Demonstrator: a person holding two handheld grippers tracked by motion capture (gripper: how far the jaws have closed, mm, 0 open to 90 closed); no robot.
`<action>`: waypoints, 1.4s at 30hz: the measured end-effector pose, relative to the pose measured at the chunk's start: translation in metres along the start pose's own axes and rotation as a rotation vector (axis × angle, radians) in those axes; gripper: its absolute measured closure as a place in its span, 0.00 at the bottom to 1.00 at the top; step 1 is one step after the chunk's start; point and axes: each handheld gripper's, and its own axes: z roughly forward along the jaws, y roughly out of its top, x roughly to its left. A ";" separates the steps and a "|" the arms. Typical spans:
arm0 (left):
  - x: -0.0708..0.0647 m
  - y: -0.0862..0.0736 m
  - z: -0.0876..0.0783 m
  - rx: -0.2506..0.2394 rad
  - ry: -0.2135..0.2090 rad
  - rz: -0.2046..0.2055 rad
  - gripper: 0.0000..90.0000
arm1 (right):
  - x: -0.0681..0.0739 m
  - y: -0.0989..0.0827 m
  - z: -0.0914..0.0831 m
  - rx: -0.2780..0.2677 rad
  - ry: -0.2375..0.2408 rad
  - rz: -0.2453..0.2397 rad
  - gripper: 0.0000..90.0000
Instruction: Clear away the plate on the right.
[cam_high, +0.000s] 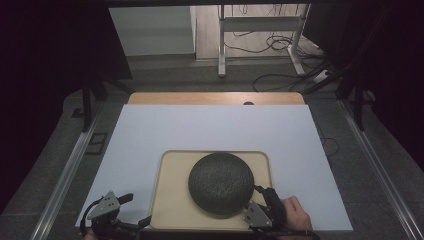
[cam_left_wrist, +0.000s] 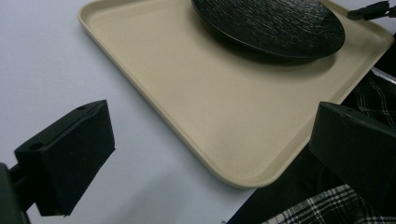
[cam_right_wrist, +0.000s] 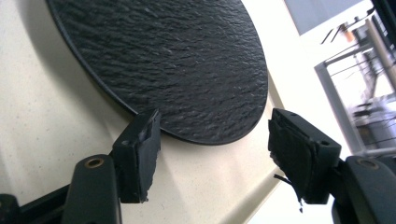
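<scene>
black plate (cam_high: 221, 183) on beige tray (cam_high: 172, 200), right claw (cam_right_wrist: 212, 154) apart at its rim, left claw (cam_left_wrist: 205, 158) apart nearby

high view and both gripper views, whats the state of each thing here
black plate: flat on the tray, ungripped.
tray: flat on the white mat, near the table's front edge.
white mat: spread flat over the table.
left hand-held gripper: open, holding nothing, by the tray's near left corner.
right hand-held gripper: open, jaws either side of the plate's rim, not closed on it.
</scene>
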 end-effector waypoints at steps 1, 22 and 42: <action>0.000 0.000 0.000 0.000 0.000 0.000 0.00 | -0.002 -0.001 -0.001 -0.003 0.005 0.018 0.37; 0.000 0.000 0.000 0.001 -0.005 -0.001 0.00 | -0.023 -0.019 -0.003 -0.019 0.064 0.259 0.25; 0.001 0.000 0.000 0.001 -0.008 -0.003 0.00 | -0.040 -0.051 -0.009 -0.060 0.138 0.490 0.08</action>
